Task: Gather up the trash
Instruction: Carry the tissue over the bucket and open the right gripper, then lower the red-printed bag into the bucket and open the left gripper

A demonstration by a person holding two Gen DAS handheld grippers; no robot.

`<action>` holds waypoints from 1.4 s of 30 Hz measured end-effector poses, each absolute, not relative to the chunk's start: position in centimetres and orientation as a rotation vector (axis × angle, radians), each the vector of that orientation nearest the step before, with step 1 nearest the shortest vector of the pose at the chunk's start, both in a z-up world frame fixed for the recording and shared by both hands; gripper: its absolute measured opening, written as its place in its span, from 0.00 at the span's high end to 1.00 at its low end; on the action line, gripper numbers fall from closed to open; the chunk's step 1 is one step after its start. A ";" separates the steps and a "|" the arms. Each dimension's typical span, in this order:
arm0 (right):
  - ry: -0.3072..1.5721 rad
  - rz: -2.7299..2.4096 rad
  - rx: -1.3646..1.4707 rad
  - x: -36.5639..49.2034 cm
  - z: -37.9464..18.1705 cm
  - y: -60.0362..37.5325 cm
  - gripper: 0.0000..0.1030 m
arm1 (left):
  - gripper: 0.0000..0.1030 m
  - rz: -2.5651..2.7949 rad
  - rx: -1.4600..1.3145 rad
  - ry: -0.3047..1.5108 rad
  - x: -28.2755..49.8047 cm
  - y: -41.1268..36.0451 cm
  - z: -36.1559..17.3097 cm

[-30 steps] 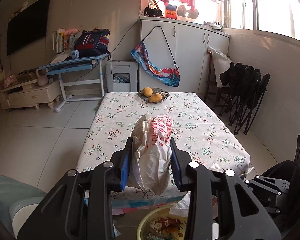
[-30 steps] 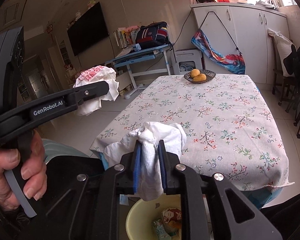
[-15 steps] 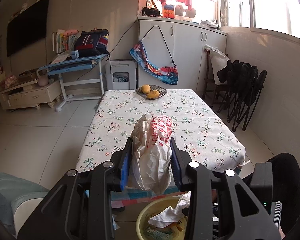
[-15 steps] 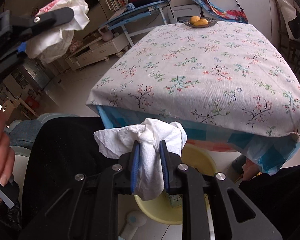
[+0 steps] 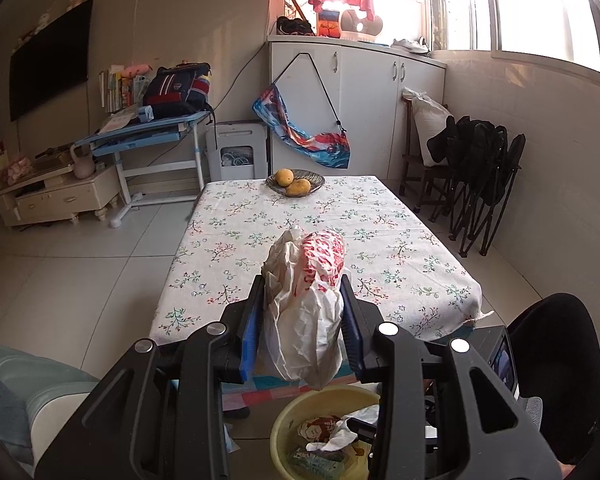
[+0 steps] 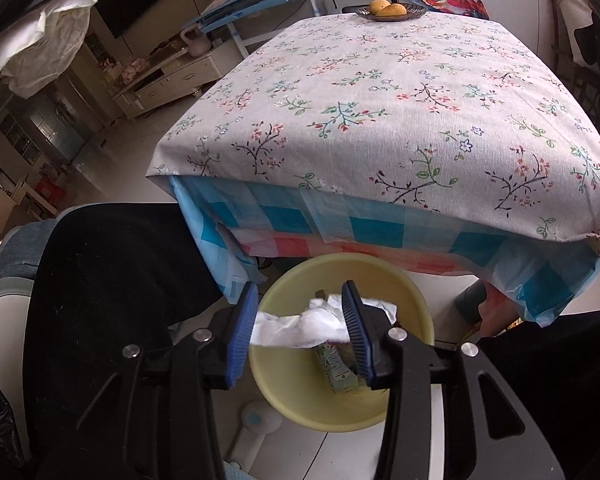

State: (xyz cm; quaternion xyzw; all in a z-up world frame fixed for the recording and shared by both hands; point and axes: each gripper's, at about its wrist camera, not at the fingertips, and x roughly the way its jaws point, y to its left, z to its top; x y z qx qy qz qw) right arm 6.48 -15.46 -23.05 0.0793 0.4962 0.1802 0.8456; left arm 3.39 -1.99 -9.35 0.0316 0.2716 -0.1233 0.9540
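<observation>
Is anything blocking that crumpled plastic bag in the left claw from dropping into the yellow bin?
Nothing visible does. The left gripper holds the plastic bag directly above the open yellow bin, which holds only trash.

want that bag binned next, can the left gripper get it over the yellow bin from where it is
Probably yes. The left gripper holds the crumpled bag just above and short of the yellow bin. The open right gripper hangs over the bin by a white tissue and may crowd it.
</observation>
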 end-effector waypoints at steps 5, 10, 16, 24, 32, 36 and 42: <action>1.023 0.368 0.181 6.6 -22.6 -15.9 0.48 | 0.67 -0.250 0.069 0.561 3.1 -2.1 -9.7; 0.929 0.342 0.201 6.0 -21.0 -17.0 0.39 | 0.67 -0.251 0.082 0.563 2.7 -2.6 -9.8; 0.741 0.242 0.198 4.5 -17.7 -19.1 0.25 | 0.67 -0.247 0.097 0.568 1.9 -3.2 -10.2; 0.550 0.136 0.215 2.8 -14.6 -21.7 0.19 | 0.67 -0.251 0.123 0.606 0.9 -4.3 -11.9; 0.447 0.084 0.236 2.0 -13.1 -23.3 0.13 | 0.67 -0.260 0.148 0.644 0.4 -5.0 -13.3; 0.447 0.083 0.254 2.1 -13.0 -23.8 0.13 | 0.67 -0.271 0.151 0.683 0.3 -5.4 -14.5; 0.447 0.093 0.263 2.0 -13.0 -23.9 0.13 | 0.66 -0.296 0.144 0.794 1.0 -6.0 -17.8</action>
